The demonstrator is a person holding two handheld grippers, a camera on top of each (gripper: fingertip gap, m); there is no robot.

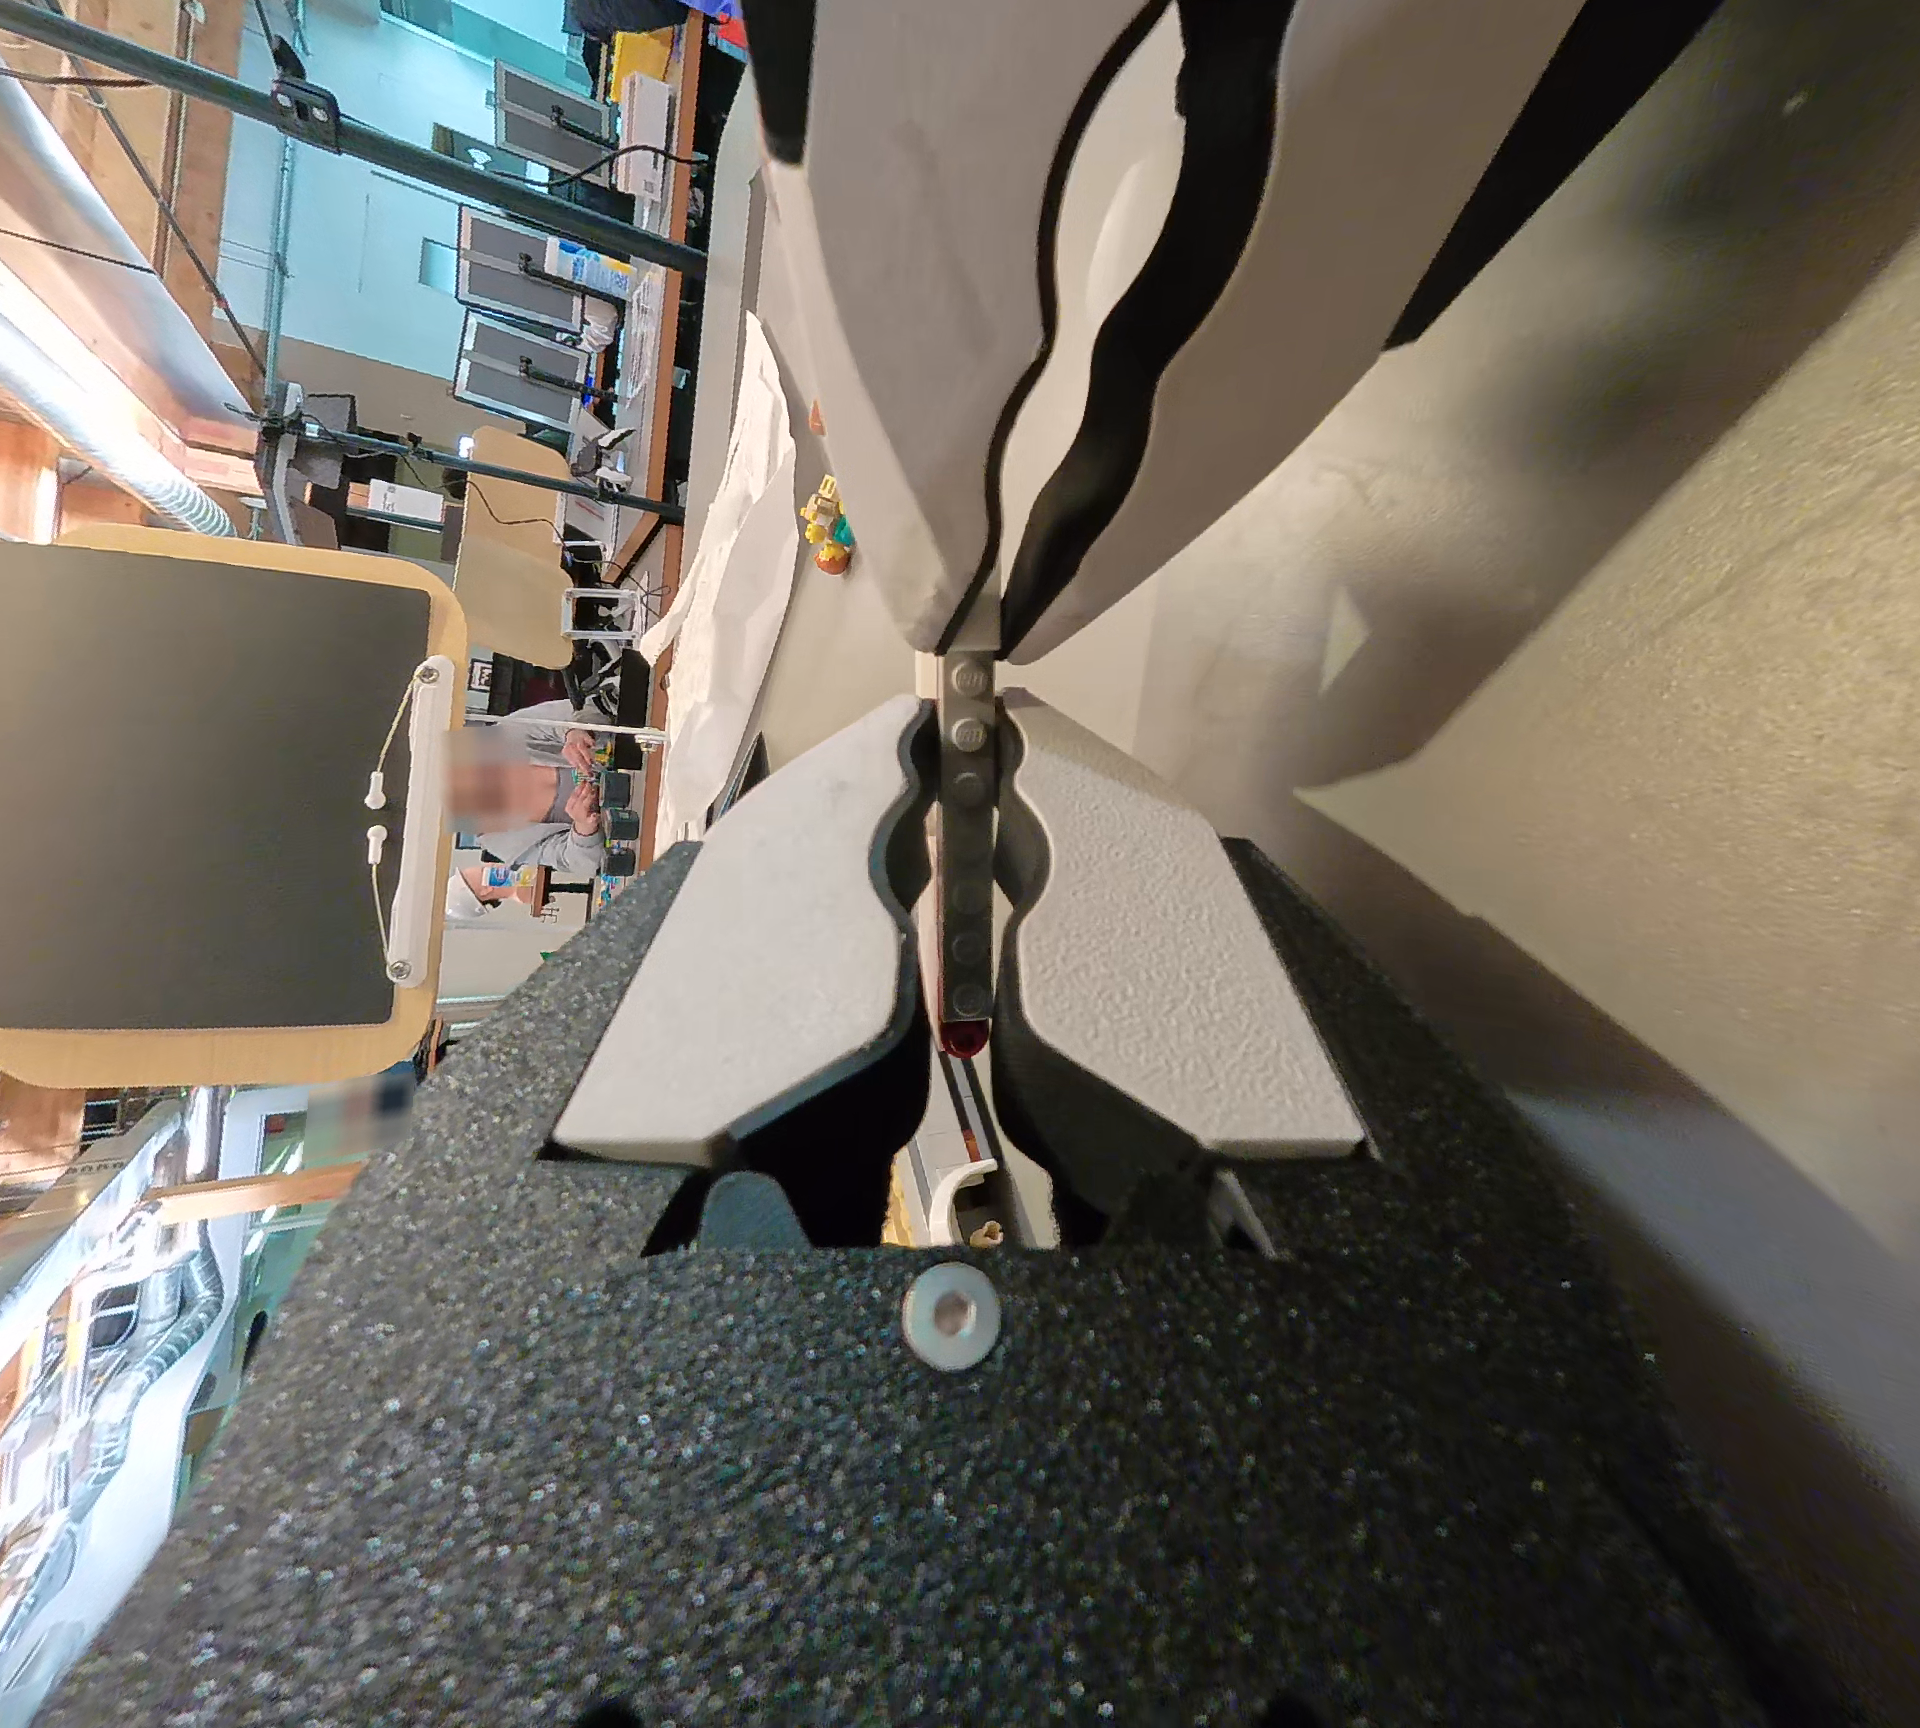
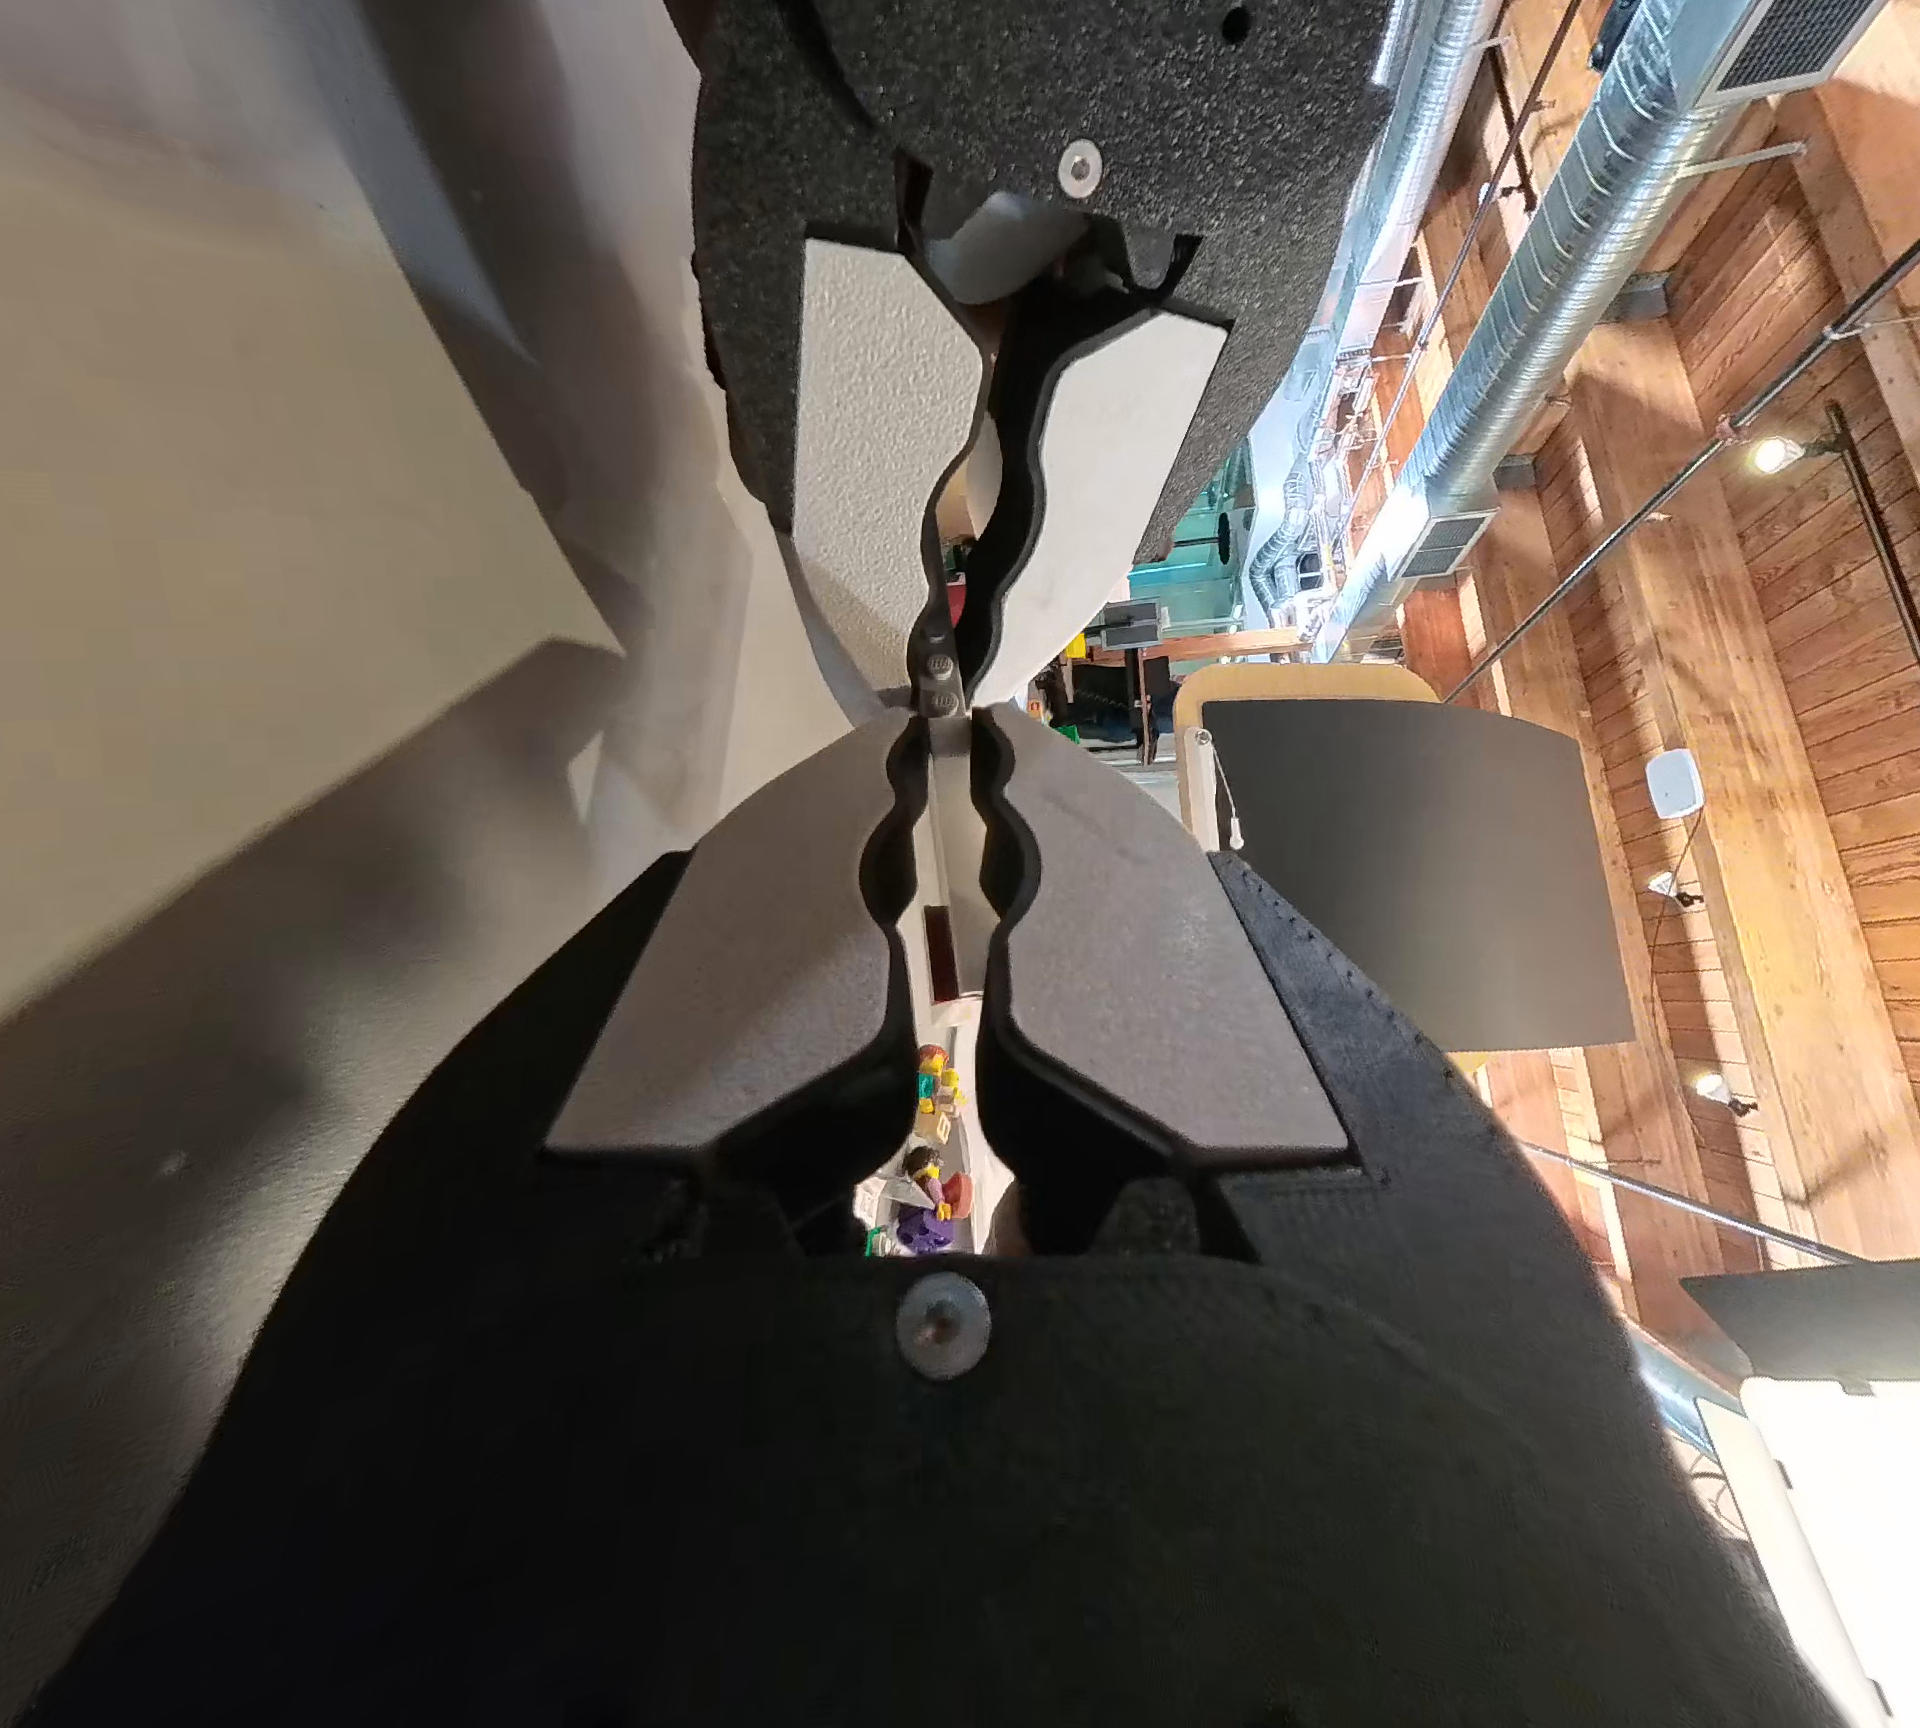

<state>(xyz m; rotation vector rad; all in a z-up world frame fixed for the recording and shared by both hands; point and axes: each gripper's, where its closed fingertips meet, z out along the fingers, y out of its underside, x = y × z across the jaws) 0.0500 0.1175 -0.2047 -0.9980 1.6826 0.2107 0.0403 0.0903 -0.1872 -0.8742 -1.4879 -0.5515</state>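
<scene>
Between both jaws, grey studded plate (image 1: 969, 774)

The two tongs meet tip to tip, left tongs (image 1: 966, 743) and right tongs (image 2: 945, 728) each clamped on an opposite end of one studded plate (image 1: 968, 805). Behind, toy figures (image 1: 828, 525) sit on the surface (image 1: 821, 639), beside crumpled paper (image 1: 727, 577).

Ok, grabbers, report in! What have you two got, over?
Left gripper shut on grey studded strip. Right gripper pinches its other end, tips nearly touching. Toy figures lie on the table beyond.
</scene>
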